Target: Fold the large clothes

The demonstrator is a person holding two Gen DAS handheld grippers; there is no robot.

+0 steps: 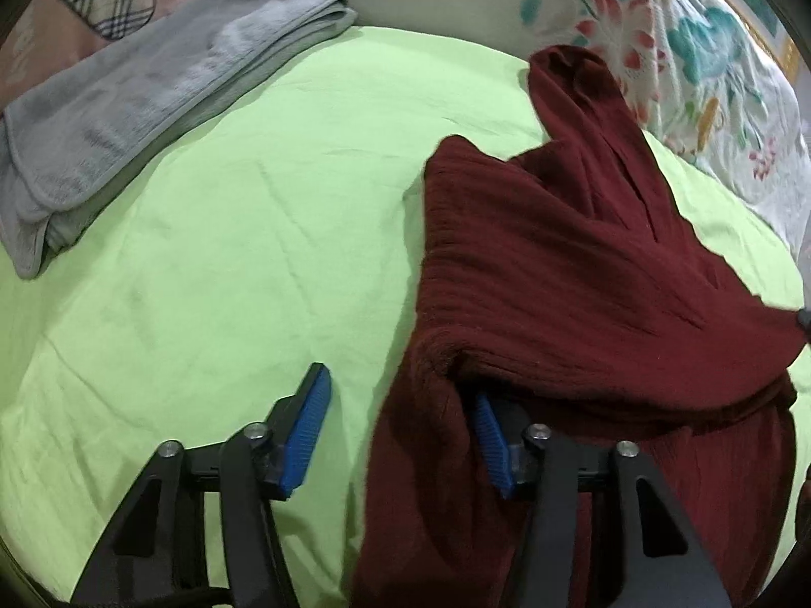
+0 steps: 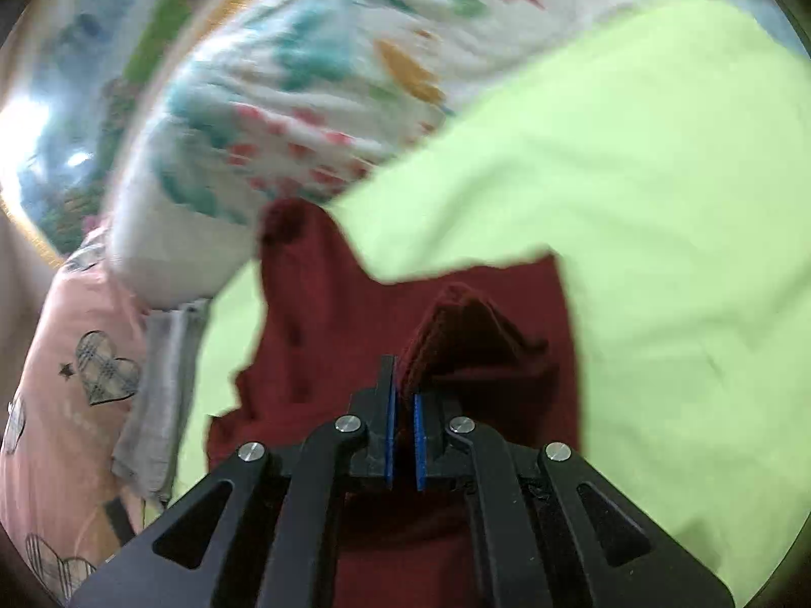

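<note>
Left wrist: green sheet, left claw released; right claw clenches maroon garment.

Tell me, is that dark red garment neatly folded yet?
Not yet: the dark red garment lies rumpled on the green sheet, one part trailing out.

A bed under a green sheet carries a maroon garment, a folded grey towel, and what seems a floral quilt.

garment on sheet, folded towel far left, quilt behind
</note>
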